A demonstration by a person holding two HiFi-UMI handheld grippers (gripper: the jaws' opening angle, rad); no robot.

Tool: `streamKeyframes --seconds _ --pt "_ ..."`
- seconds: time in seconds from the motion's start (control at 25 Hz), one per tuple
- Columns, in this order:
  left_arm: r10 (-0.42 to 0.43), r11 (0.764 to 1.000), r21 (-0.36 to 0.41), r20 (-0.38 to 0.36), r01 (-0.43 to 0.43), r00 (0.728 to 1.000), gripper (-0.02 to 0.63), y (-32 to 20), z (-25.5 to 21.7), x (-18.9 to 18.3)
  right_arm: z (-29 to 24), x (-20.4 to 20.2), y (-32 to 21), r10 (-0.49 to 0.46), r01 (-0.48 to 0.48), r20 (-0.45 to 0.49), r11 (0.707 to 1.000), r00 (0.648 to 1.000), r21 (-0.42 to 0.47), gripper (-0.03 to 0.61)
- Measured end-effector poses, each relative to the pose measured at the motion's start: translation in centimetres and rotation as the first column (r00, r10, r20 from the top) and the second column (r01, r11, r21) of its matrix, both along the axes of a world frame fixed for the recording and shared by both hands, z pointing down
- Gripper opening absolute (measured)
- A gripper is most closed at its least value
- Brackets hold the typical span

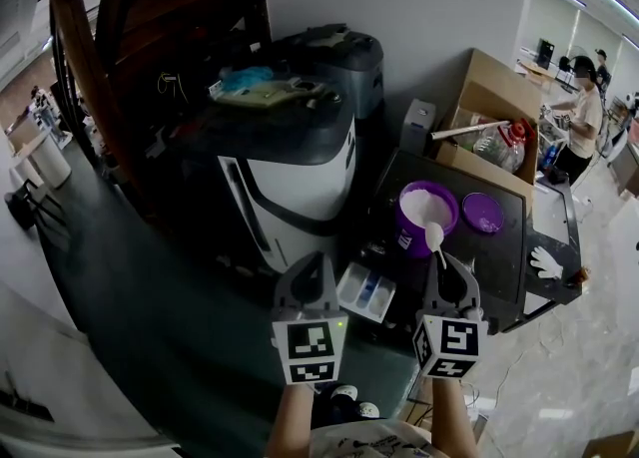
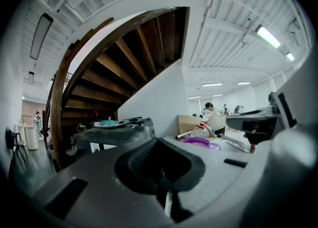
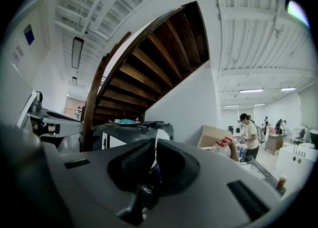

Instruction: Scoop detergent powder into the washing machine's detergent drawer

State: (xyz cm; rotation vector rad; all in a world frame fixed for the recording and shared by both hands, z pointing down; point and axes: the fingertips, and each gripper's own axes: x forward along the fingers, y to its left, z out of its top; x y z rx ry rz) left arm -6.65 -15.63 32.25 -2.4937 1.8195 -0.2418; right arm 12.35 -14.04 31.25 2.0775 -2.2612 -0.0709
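Observation:
In the head view a white washing machine (image 1: pixel 300 182) with a dark top stands at the centre. Its detergent drawer (image 1: pixel 365 291) is pulled open below it. To the right, an open purple tub (image 1: pixel 427 209) of white powder sits on a dark table (image 1: pixel 504 266), its purple lid (image 1: pixel 483 213) beside it. My right gripper (image 1: pixel 446 266) is shut on a spoon (image 1: pixel 435 236) whose bowl holds white powder, between the tub and the drawer. The spoon (image 3: pixel 158 145) rises from the right gripper (image 3: pixel 151 172) in its own view. My left gripper (image 1: pixel 307 266) (image 2: pixel 164 182) is shut and empty, left of the drawer.
A cardboard box (image 1: pixel 479 127) with bottles stands behind the tub. A white glove (image 1: pixel 545 262) lies at the table's right edge. A person (image 1: pixel 584 107) stands at the far right. A dark wooden staircase (image 2: pixel 129 58) curves behind the machine, with clutter (image 1: pixel 265 87) on the machine's top.

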Motion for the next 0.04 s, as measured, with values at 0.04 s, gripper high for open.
streamKeyframes --seconds 0.04 --pt "0.001 1.000 0.000 0.000 -0.001 1.000 0.003 -0.09 0.03 0.01 0.02 -0.12 -0.07 -0.002 0.002 0.001 1.000 1.000 -0.001 0.020"
